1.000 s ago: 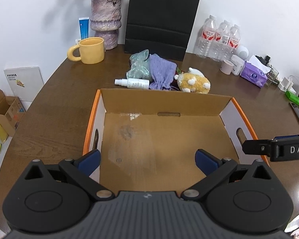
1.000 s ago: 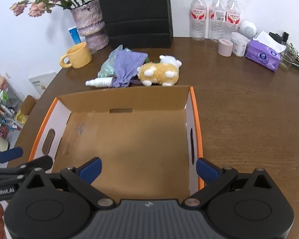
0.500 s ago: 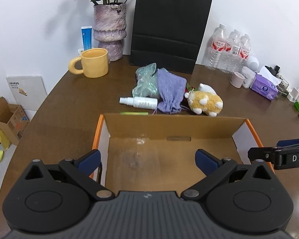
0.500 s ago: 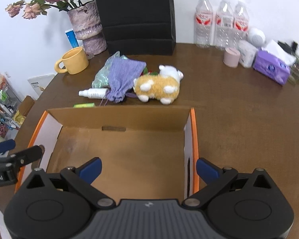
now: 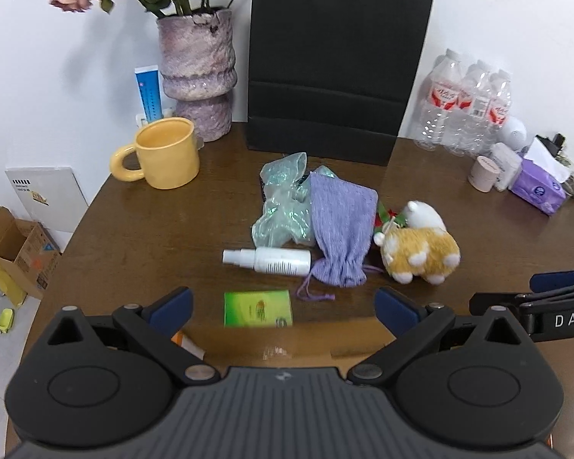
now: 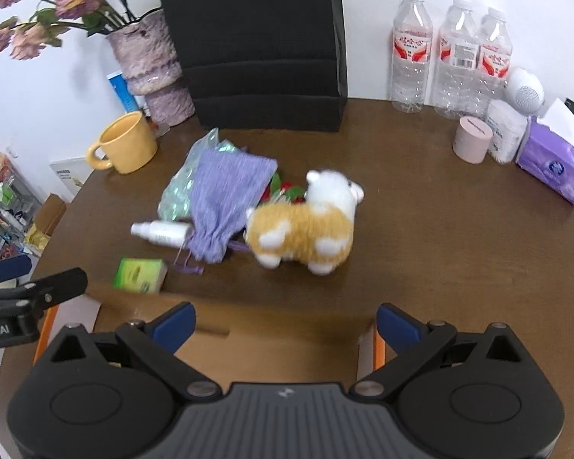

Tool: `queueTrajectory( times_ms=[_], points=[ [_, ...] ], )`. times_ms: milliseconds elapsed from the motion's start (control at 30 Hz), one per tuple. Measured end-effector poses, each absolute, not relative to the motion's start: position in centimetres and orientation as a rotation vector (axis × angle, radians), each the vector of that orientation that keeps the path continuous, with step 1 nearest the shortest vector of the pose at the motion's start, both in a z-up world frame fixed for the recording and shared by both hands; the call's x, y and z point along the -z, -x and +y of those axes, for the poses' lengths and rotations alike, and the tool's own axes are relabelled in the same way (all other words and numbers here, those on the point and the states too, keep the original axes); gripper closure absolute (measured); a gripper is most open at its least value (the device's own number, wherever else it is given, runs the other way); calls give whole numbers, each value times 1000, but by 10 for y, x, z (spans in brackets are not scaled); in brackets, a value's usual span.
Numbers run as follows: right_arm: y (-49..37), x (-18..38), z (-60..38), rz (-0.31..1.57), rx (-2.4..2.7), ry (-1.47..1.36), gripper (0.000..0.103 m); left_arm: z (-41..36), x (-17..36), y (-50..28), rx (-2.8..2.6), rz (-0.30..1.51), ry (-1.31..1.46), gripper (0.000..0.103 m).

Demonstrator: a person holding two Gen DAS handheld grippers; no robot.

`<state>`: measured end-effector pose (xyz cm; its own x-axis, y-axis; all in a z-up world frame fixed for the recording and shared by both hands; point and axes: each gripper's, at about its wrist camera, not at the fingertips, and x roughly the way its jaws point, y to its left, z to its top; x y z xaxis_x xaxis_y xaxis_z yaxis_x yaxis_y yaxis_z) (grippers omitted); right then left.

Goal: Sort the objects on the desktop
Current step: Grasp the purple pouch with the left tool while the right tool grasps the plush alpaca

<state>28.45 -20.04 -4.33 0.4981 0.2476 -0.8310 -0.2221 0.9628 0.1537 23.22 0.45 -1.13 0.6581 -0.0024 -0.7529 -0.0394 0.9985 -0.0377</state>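
Handling notes: loose items at mid-tabletop, just beyond the cardboard box (image 6: 287, 338) at the near edge.

Largest to smallest. Plush toy (image 6: 302, 225): soft, light, compressible; grip across the body. Purple knit pouch (image 5: 340, 225): limp, will sag; pinch at the gathered neck by the drawstring. Green plastic bag (image 5: 283, 206): crinkly, likely slippery; bunch it first. White spray bottle (image 5: 273, 261): rigid, smooth, may roll; clamp mid-barrel. Green packet (image 5: 258, 308): flat, light; take by the edges. Left gripper (image 5: 283, 304) and right gripper (image 6: 285, 319): jaws wide, holding nothing.
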Motion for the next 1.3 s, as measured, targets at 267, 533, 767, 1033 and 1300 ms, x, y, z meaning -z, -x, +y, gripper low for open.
queueTrajectory(
  times_ms=[267,533,767,1033,1300],
  points=[
    [-342,65,-199,1074,-225,-71,2,1,25,-287,-48,911,69,0],
    [-384,89,-203,1101,-174,-127,7,-14,36,-327,-45,936,49,0],
    [-403,110,-210,1103,-137,-185,9,-27,47,-347,-14,907,26,9],
    [-409,122,-210,1112,-139,-201,9,-26,76,-365,42,969,82,31],
    [-413,125,-212,1093,-113,-193,10,-27,92,-371,88,1012,102,58]
  ],
)
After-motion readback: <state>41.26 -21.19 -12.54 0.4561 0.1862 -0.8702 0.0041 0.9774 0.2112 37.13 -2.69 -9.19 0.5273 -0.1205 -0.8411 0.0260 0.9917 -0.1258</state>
